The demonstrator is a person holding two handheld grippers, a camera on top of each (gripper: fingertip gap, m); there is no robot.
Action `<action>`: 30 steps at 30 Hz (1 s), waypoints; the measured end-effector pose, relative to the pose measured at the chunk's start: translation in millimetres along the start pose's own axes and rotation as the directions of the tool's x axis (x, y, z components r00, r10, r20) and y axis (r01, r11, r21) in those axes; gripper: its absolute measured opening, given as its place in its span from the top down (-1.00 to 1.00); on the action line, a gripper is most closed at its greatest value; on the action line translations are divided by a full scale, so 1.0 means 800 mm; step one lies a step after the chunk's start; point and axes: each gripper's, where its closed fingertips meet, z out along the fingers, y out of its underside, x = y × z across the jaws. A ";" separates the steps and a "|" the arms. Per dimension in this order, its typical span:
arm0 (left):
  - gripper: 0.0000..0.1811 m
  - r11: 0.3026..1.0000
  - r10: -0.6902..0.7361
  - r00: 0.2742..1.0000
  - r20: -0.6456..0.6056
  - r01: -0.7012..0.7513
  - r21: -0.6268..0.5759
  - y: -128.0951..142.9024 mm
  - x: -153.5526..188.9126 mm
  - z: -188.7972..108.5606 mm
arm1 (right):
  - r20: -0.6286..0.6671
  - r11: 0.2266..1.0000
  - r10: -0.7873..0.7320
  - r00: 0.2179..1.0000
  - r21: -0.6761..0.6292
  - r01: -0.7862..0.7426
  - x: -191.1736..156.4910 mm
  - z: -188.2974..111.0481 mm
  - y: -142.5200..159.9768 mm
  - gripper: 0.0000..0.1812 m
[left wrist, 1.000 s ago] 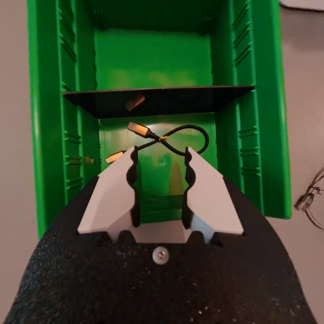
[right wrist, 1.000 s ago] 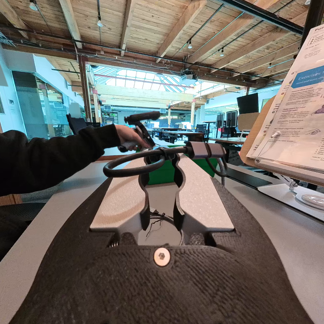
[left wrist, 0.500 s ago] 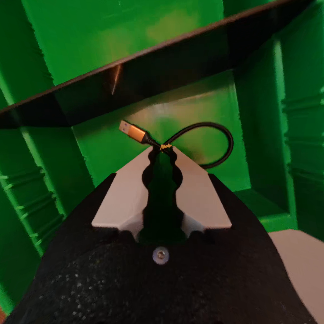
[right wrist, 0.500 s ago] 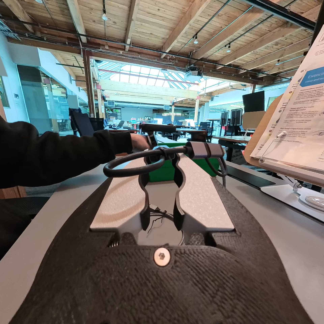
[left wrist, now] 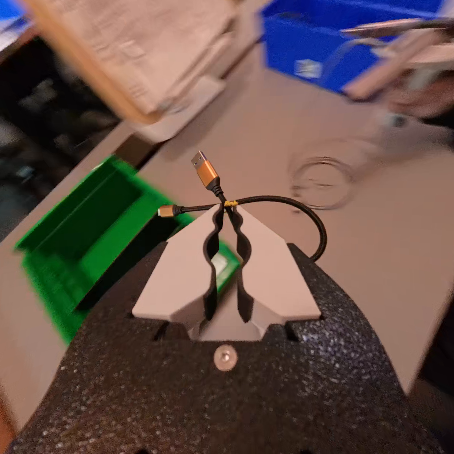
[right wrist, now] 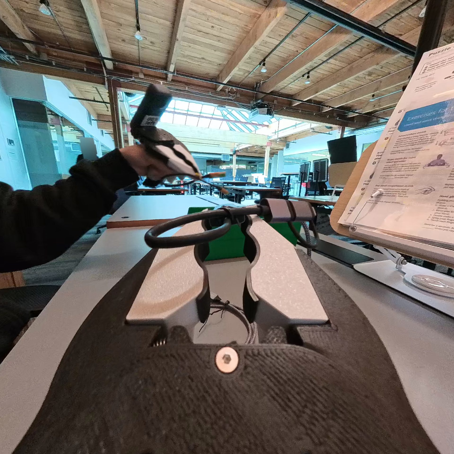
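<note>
My left gripper (left wrist: 227,206) is shut on a short black braided cable (left wrist: 317,226) with orange plugs, pinched at its yellow tie, and holds it in the air above the grey table. The green bin (left wrist: 73,245) lies below and to the left. The left gripper also shows in the right wrist view (right wrist: 196,172), raised with the cable hanging from it. My right gripper (right wrist: 228,216) is shut on a thick black cable (right wrist: 186,222) with grey plugs (right wrist: 287,211), held just above the table. The green bin (right wrist: 228,243) stands beyond it.
A blue bin (left wrist: 319,41) stands at the table's far side. A thin coiled cable (left wrist: 321,181) lies on the table. A wooden stand with printed sheets (right wrist: 405,172) stands at the right. A grey braided cable (right wrist: 248,326) lies under my right gripper. A person's dark sleeve (right wrist: 56,208) reaches in from the left. The gap from one gripper's tips to the other's is roughly 25 cm.
My left gripper shut on the orange-plug cable inside the green bin, then lifted it out and up, swinging right over the table. The right gripper has stayed put with its cable.
</note>
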 end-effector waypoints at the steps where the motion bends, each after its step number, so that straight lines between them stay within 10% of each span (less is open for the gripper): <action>1: 0.95 0.997 0.071 0.991 -0.117 -0.069 0.018 -0.004 0.037 0.003 | 0.000 1.000 0.000 1.000 0.002 0.000 0.000 -0.001 -0.001 0.76; 5: 0.94 0.920 0.371 0.834 -0.409 -0.389 0.043 0.039 0.155 0.033 | 0.002 1.000 0.004 1.000 0.013 -0.004 0.000 -0.002 -0.004 0.76; 11: 0.94 0.897 0.340 0.735 -0.587 -0.440 -0.031 0.124 0.238 0.095 | -0.009 1.000 0.008 1.000 -0.001 -0.008 0.004 -0.003 0.002 0.76; 21: 0.60 0.977 -0.155 0.955 -0.253 0.111 -0.180 0.133 0.169 0.089 | -0.010 1.000 0.006 1.000 -0.001 -0.006 0.004 -0.003 0.001 0.76; 25: 0.61 0.838 -0.545 0.825 -0.152 0.527 -0.144 0.122 0.161 0.099 | -0.002 1.000 -0.001 1.000 -0.002 0.001 0.001 -0.001 0.001 0.76; 30: 0.59 0.881 -0.430 0.903 -0.014 0.416 -0.226 0.130 0.183 0.144 | -0.010 1.000 -0.004 1.000 -0.006 0.004 0.002 -0.003 0.002 0.76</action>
